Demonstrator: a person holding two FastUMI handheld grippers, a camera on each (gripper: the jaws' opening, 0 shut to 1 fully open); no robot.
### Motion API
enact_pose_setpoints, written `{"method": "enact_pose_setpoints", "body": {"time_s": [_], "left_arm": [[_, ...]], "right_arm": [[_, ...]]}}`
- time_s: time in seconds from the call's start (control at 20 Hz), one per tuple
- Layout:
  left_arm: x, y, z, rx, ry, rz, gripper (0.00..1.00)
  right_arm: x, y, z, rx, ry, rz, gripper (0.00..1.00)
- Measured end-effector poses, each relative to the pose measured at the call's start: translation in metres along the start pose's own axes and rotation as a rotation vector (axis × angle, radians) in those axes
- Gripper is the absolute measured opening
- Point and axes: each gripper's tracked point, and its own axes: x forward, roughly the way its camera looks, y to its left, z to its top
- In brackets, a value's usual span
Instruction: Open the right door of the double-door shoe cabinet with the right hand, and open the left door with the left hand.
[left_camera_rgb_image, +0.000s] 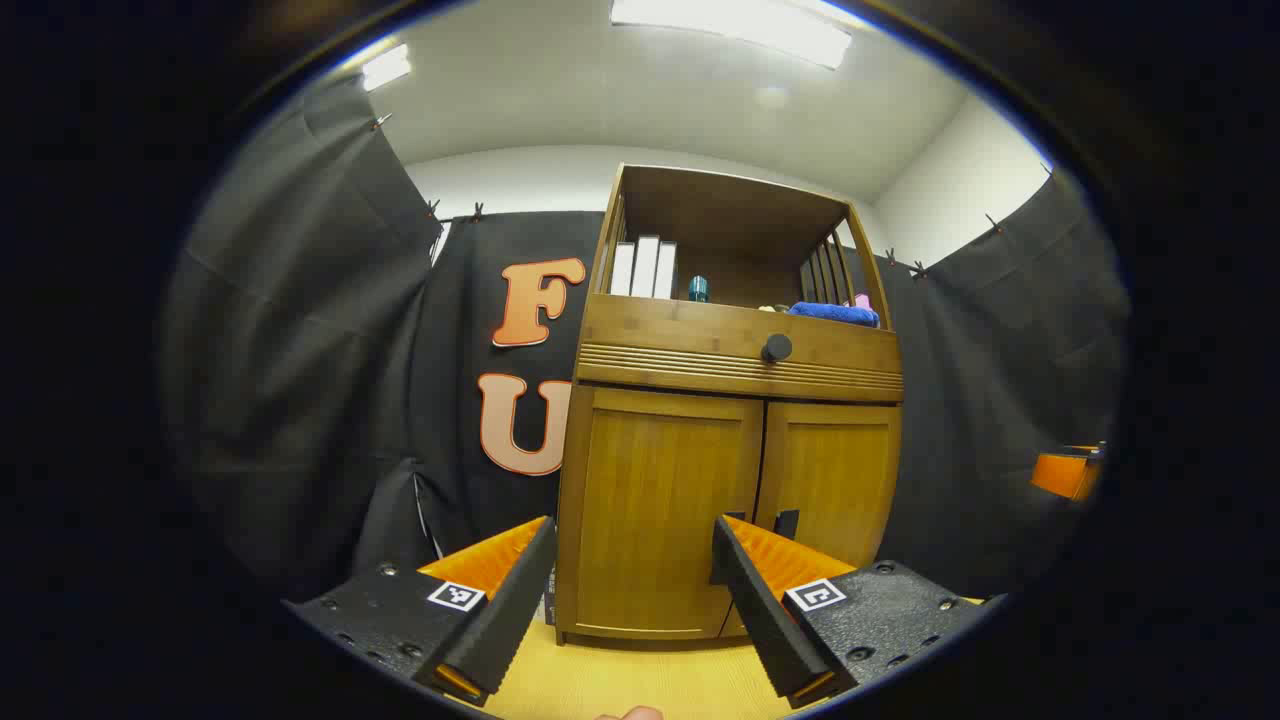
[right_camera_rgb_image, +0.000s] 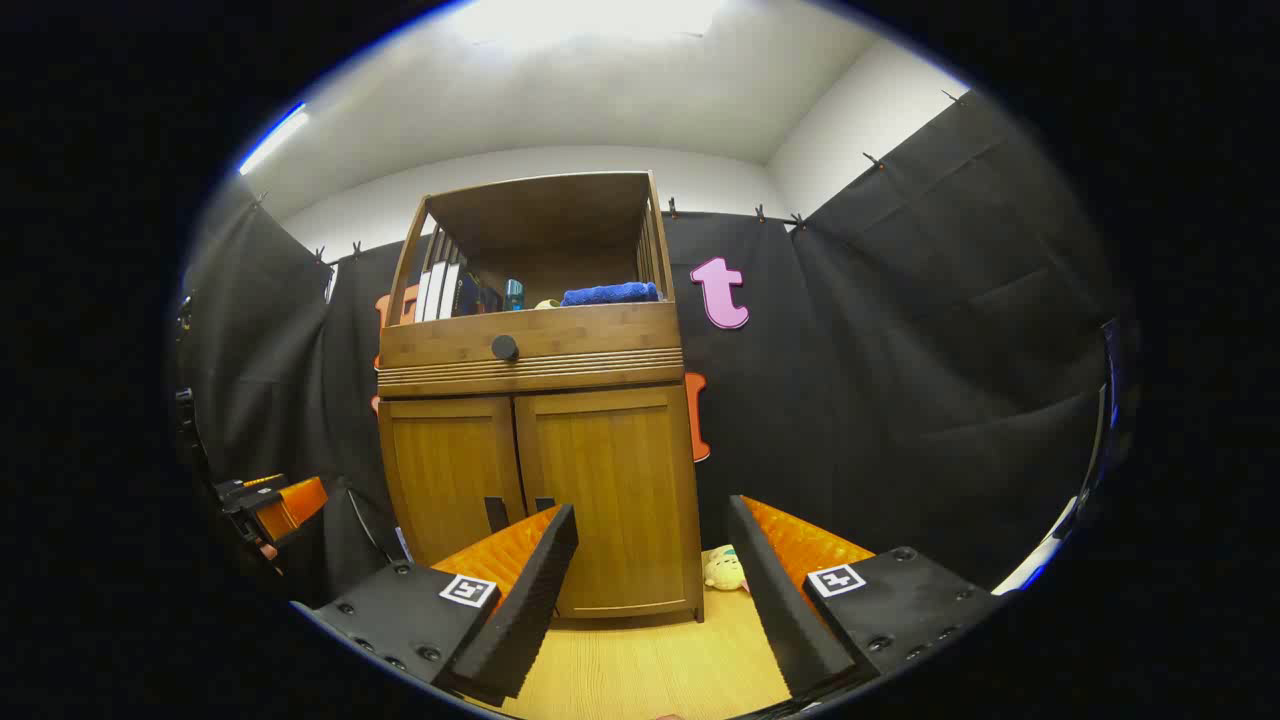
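Observation:
A wooden shoe cabinet stands against the booth wall with both doors shut. In the left gripper view its left door (left_camera_rgb_image: 655, 510) and right door (left_camera_rgb_image: 835, 480) meet at a centre seam, with a dark handle (left_camera_rgb_image: 787, 523) low beside it. My left gripper (left_camera_rgb_image: 632, 575) is open, short of the left door. In the right gripper view the left door (right_camera_rgb_image: 450, 470) and right door (right_camera_rgb_image: 610, 490) are shut, and two dark handles (right_camera_rgb_image: 497, 513) sit low at the seam. My right gripper (right_camera_rgb_image: 650, 560) is open in front of the right door.
A drawer with a round dark knob (left_camera_rgb_image: 776, 348) sits above the doors. The open shelf holds books (left_camera_rgb_image: 645, 268), a teal cup (left_camera_rgb_image: 698, 289) and a blue towel (left_camera_rgb_image: 835, 313). A small plush toy (right_camera_rgb_image: 724, 570) lies on the wooden floor (right_camera_rgb_image: 650, 650) right of the cabinet.

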Motion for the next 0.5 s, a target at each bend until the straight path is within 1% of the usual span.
{"method": "enact_pose_setpoints", "body": {"time_s": [0.5], "left_arm": [[0.0002, 0.0029, 0.0021, 0.002, -0.012, 0.002, 0.94]], "right_arm": [[0.0028, 0.0098, 0.0010, -0.012, -0.005, 0.012, 0.98]]}}
